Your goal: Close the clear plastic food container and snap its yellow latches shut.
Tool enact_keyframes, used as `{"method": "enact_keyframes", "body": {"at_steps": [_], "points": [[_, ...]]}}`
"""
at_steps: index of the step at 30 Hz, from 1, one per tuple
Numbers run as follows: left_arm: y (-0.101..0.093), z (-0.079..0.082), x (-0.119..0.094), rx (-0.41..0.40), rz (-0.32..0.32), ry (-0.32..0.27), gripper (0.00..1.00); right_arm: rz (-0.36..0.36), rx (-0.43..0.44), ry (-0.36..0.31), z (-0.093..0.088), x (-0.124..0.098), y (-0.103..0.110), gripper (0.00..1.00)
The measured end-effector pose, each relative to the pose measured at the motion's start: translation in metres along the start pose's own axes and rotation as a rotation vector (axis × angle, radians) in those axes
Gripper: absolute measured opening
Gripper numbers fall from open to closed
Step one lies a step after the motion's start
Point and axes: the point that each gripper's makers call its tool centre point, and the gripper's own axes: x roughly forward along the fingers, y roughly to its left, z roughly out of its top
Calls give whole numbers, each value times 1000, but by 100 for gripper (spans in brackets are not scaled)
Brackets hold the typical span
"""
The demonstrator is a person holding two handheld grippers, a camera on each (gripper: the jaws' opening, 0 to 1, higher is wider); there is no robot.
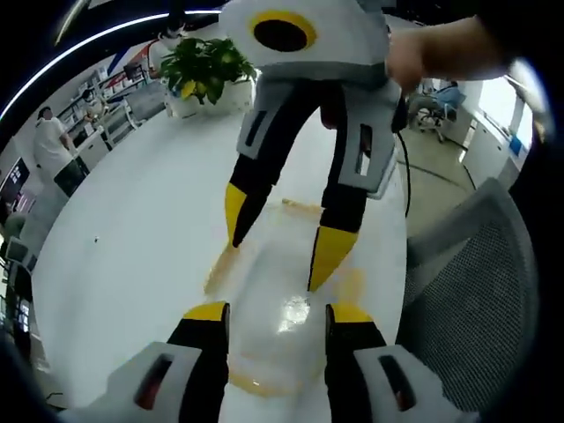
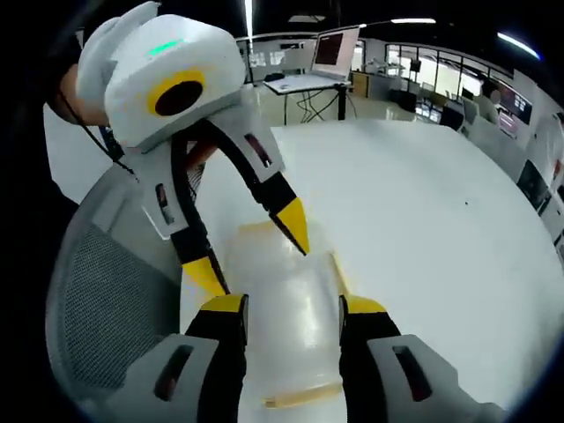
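left gripper view: clear rectangular plastic food container (image 1: pixel 282 308) with yellow latches (image 1: pixel 220 264) sits on the white round table (image 1: pixel 132 229), lower centre of frame. left gripper (image 1: pixel 278 317) rises from the bottom edge, its yellow-tipped black jaws spread wide, one at each side of the container's near end, not clearly pinching it. the right gripper (image 1: pixel 278 242), white body with black and yellow jaws, comes down from top centre, jaws apart, tips at the container lid; contact is unclear. a hand (image 1: pixel 441 53) holds it at upper right. potted green plant (image 1: pixel 203 70) upper left, grey mesh chair (image 1: pixel 476 291) at right.

right gripper view: container (image 2: pixel 291 308) lower centre on the table (image 2: pixel 423 220), right gripper (image 2: pixel 291 313) jaws wide at either side of it. left gripper (image 2: pixel 251 251) reaches in from upper left, jaws parted over the far end. chair (image 2: pixel 106 291) at left, laptop (image 2: pixel 330 53) on a far desk at top.
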Motion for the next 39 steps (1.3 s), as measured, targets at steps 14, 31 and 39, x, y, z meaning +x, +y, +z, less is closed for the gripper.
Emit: {"method": "enact_keyframes", "body": {"at_steps": [14,31,39], "points": [[-15,2,9,213,76,64,50,96,-35,147,-12,20,-23,43],[-23,-3,27,349,90,158,51,283,-33,330,-16,30,-15,37],[-22,-4,28,347,90,132,50,315,-66,424,-18,30,-13,35]]}}
